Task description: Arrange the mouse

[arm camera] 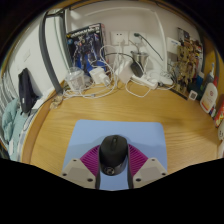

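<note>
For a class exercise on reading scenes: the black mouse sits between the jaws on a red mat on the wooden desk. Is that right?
Not quite: the mat is light blue, not red, as the gripper view shows. The rest holds: the black mouse sits between the jaws of the gripper, on the mat on the wooden desk. Whether the jaws press on it cannot be told.

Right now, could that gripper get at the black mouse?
Probably yes. The mouse lies on the blue mat between the open fingers of the gripper, with nothing in the way. Whether the pads touch it cannot be told.
</note>
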`<state>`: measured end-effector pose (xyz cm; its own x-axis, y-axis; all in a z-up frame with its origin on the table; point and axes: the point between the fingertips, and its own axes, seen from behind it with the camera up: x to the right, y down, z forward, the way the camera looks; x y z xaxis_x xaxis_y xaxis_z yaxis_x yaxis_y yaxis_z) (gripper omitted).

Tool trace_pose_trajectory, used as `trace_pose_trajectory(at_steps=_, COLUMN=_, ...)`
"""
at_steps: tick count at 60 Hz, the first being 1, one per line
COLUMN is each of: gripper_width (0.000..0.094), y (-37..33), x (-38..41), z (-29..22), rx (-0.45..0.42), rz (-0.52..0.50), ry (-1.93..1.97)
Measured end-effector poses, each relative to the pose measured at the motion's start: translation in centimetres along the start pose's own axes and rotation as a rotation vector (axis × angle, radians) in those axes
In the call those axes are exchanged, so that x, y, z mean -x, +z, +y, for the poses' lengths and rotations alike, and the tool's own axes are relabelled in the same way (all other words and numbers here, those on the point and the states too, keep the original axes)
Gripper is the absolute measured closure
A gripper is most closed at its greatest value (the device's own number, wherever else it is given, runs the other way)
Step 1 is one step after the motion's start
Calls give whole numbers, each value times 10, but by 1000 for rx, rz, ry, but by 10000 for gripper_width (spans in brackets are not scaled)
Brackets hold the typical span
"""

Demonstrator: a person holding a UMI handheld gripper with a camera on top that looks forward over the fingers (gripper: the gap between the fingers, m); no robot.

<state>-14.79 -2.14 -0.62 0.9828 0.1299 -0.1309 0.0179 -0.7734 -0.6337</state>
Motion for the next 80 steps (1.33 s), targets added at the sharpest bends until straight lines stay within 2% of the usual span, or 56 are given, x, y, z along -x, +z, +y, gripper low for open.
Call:
trace_pose_trajectory(at_steps=9, gripper_width=436, y=-1, x=0, z=0, rx=25, rz=-14, ry=3)
trace_pose_trajectory(at_steps=10, gripper_width=357, y=-2, x=-1, z=-1, rx=27, rz=-7, ry=7)
trace_pose_trajectory(at_steps=12, gripper_width=320, y=-6, x=-6, z=-5, rx=21, rz=13, ry=12)
trace_pose_trajectory(at_steps=13, gripper_width=212, y=-9, x=-9, z=-9, rx=13, rz=25, ry=11)
trace_pose_trajectory(at_steps=14, gripper_width=177, y=-11, x=-11, z=-13, rx=4, rz=37, ry=7)
trace_pose_trajectory(at_steps=15, gripper_width=218, y=-15, x=-12, z=-17, rx=-5, rz=48, ry=4)
trace_pose_trajectory(at_steps=20, gripper_width=156, y=-38, x=-15, z=-36, rx=-37, rz=80, ry=4)
trace_pose_trajectory(at_steps=35, gripper_width=153, y=-145, x=-17, z=-115, rx=-167, rz=94, ry=67)
trace_pose_trajectory(at_steps=43, gripper_width=155, y=-203, x=-30, z=-137, rx=-217, rz=118, ry=61)
trace_pose_trajectory(at_steps=58, gripper_width=154, y=-282, x=-52, z=-144, rx=-290, rz=98, ry=83)
trace_pose_trajectory(at_steps=80, gripper_width=153, y=-348, x=-84, z=-131, rx=-345, rz=95, ry=69)
